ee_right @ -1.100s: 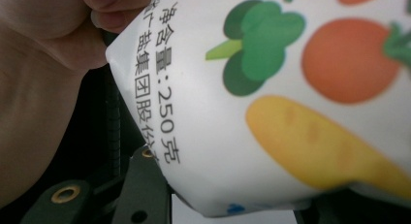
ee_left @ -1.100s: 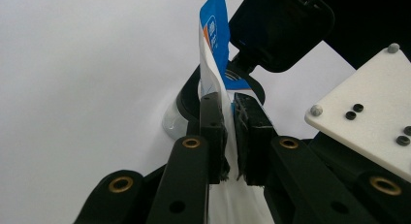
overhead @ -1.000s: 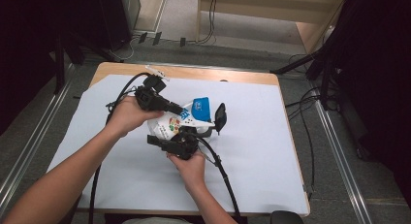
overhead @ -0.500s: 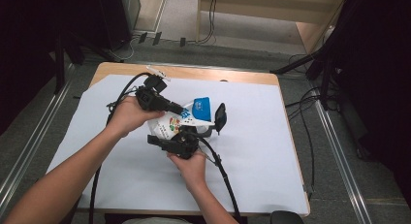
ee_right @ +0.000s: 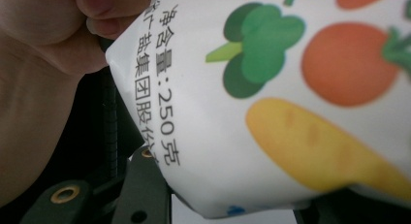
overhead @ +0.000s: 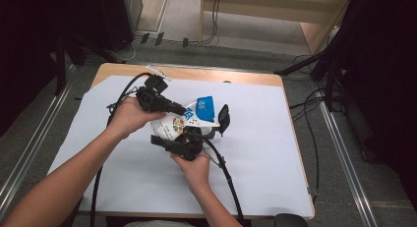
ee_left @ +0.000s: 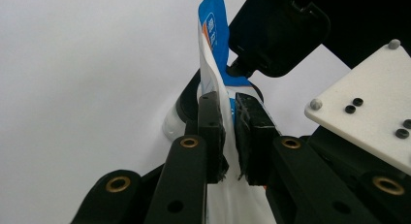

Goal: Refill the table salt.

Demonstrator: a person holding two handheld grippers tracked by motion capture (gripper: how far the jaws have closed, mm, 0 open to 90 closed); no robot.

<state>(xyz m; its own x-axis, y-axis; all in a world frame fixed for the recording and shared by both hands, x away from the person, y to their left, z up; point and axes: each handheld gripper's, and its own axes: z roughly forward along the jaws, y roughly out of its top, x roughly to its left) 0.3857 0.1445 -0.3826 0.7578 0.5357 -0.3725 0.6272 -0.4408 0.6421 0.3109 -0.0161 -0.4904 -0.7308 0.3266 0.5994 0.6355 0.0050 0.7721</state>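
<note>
A white pouch (overhead: 183, 124) with a blue top and printed vegetables hangs above the table between both grippers. My left gripper (overhead: 185, 110) comes in from the left and pinches the pouch's thin upper edge. In the left gripper view the film (ee_left: 213, 44) runs between the pads of the left gripper (ee_left: 231, 136), whose jaws have just been easing apart a little. My right gripper (overhead: 193, 132) clamps the pouch's body from below. In the right gripper view the pouch (ee_right: 271, 103) sits close between the jaws of the right gripper (ee_right: 237, 204).
A white sheet (overhead: 275, 153) covers the wooden table (overhead: 196, 73). Cables trail from both grippers toward the near edge. The person's left hand (ee_right: 48, 64) is close beside the pouch. Dark stands and floor cables surround the table.
</note>
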